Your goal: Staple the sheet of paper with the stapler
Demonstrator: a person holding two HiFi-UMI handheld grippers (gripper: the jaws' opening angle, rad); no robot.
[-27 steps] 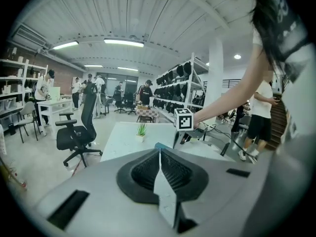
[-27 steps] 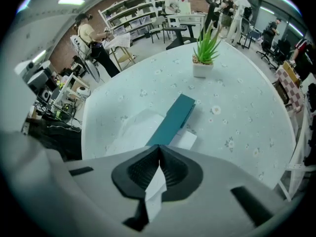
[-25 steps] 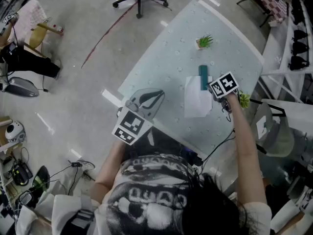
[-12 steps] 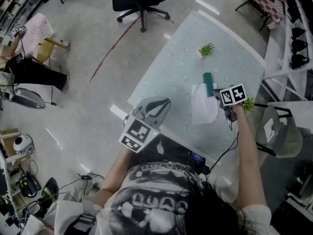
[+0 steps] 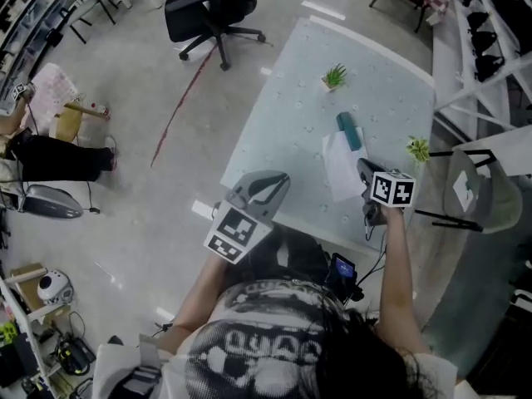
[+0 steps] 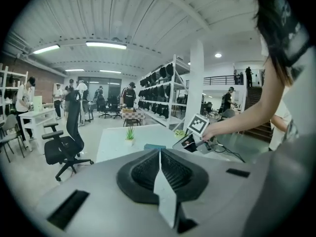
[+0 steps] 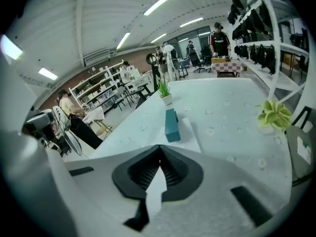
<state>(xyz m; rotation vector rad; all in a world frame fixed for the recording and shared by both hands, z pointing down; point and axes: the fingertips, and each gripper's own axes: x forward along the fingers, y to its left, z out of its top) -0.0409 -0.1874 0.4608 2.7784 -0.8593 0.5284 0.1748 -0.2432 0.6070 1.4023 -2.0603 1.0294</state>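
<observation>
A teal stapler (image 5: 349, 131) lies on the pale table (image 5: 291, 123), its near end over the far edge of a white sheet of paper (image 5: 341, 166). My right gripper (image 5: 366, 172) is shut and empty. It hovers at the paper's near right corner and points toward the stapler (image 7: 171, 125) and the paper (image 7: 191, 138) ahead of its shut jaws (image 7: 159, 162). My left gripper (image 5: 277, 182) hangs off the table's near left edge, also shut and empty. Its own view shows its jaws (image 6: 159, 154), with the stapler (image 6: 154, 146) and the right gripper (image 6: 191, 142) beyond.
A small potted plant (image 5: 335, 76) stands at the table's far side and another plant (image 5: 418, 149) at its right edge. A black office chair (image 5: 208, 11) is on the floor to the far left. Shelving lines the right side. People stand in the background.
My right gripper has drawn back from the stapler toward the near edge, risen and rolled. The left gripper has shifted slightly up and toward the table corner.
</observation>
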